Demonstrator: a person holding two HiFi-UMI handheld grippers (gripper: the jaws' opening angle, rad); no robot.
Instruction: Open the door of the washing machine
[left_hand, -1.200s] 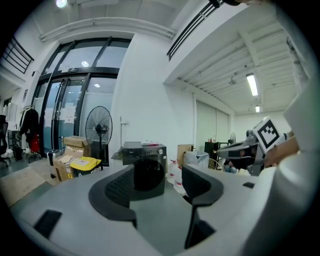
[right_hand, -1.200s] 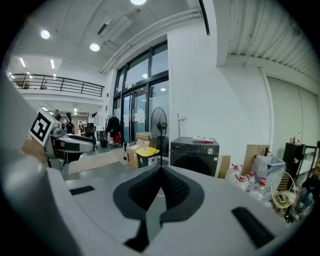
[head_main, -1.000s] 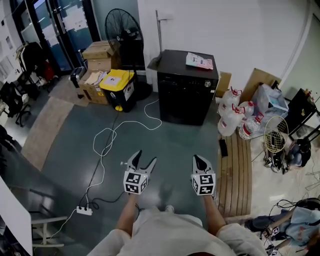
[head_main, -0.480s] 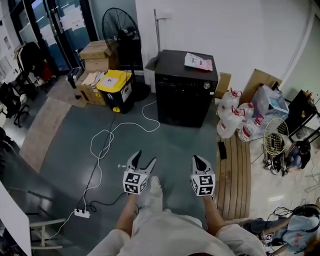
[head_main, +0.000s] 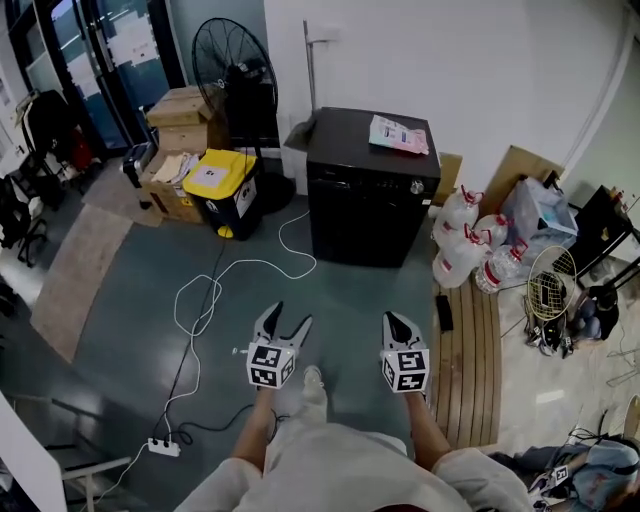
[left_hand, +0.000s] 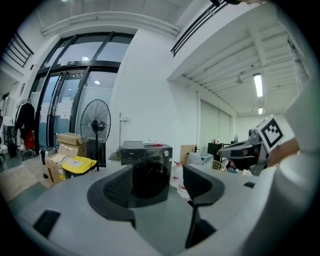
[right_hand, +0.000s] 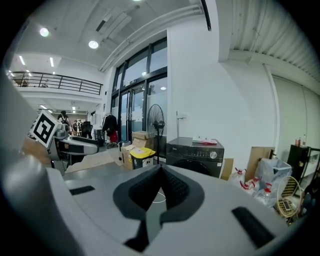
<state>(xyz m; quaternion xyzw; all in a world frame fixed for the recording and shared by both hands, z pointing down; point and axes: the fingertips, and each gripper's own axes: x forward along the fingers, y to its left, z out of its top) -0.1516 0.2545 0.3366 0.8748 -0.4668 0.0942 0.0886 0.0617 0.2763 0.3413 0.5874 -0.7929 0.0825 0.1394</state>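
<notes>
Black and boxy, the washing machine (head_main: 372, 190) stands against the white wall (head_main: 480, 70), well ahead across the floor (head_main: 345, 290), its door (head_main: 366, 218) shut. The left hand-held gripper (head_main: 291, 318) holds its jaws spread and empty; the right hand-held gripper (head_main: 398, 324) has them pressed together on nothing. By my reckoning, everything is left: approach, grip, pull.

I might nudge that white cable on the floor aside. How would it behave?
The white cable lies in loose loops, so it is probably floppy and light. It looks joined to the power strip, so a hard push might drag that along.
</notes>
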